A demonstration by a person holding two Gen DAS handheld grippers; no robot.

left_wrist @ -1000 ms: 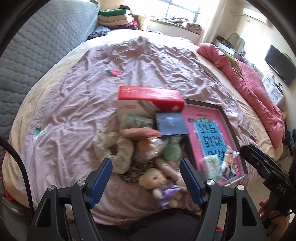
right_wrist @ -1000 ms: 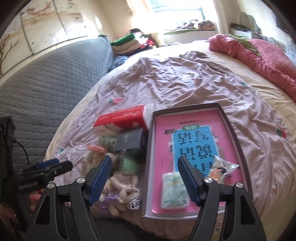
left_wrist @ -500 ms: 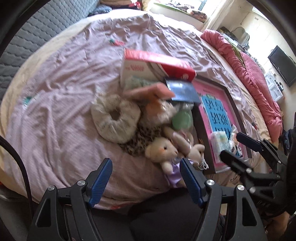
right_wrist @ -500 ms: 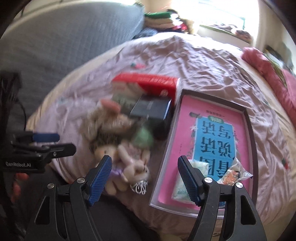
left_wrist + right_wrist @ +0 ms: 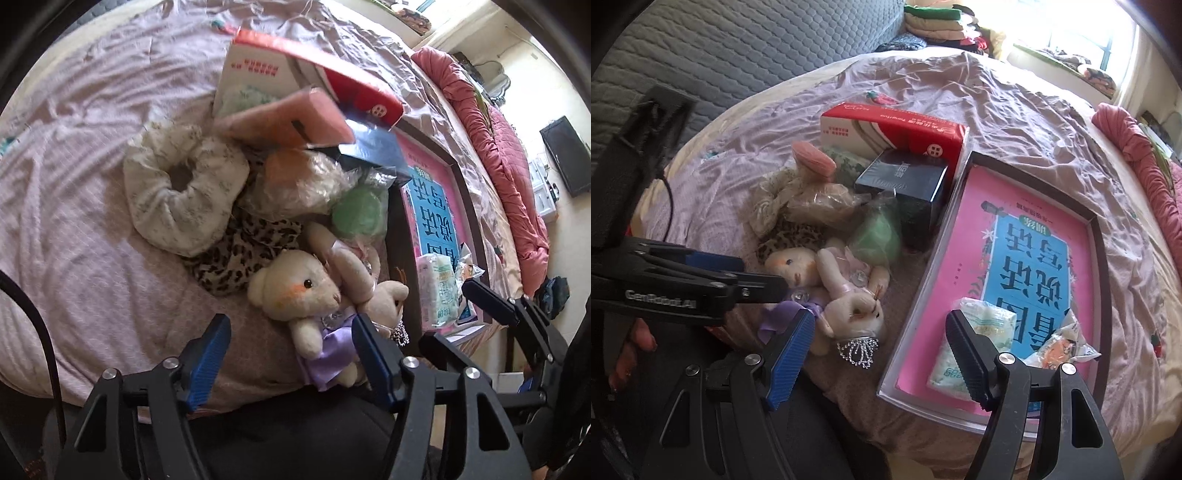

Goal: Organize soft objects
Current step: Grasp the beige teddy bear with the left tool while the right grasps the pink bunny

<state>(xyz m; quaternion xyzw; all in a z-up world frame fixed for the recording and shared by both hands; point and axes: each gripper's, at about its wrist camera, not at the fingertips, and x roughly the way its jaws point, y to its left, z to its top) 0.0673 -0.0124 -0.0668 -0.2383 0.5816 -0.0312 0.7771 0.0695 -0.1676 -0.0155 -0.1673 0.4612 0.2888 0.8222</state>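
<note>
A pile of soft things lies on the bed: a cream teddy bear (image 5: 295,291) in a purple dress, a pink plush rabbit (image 5: 855,295), a cream scrunchie (image 5: 184,192), a leopard-print scrunchie (image 5: 243,254), a green bagged puff (image 5: 360,212) and a pink sponge (image 5: 288,118). My left gripper (image 5: 290,349) is open, just in front of the bear. My right gripper (image 5: 877,354) is open above the rabbit and the tray's near left corner. A dark tray (image 5: 1099,236) holds a pink book (image 5: 1027,258), a tissue pack (image 5: 975,332) and a snack packet (image 5: 1060,343).
A red and white box (image 5: 894,133) and a dark blue box (image 5: 905,181) stand behind the pile. A grey quilted headboard (image 5: 757,48) is at the left. A pink blanket (image 5: 509,173) lies along the bed's right side. Folded clothes (image 5: 938,18) are at the back.
Both grippers have moved in closer and tilted down toward the pile. The bear and the rabbit now sit near the fingertips. Both jaws stay open.
</note>
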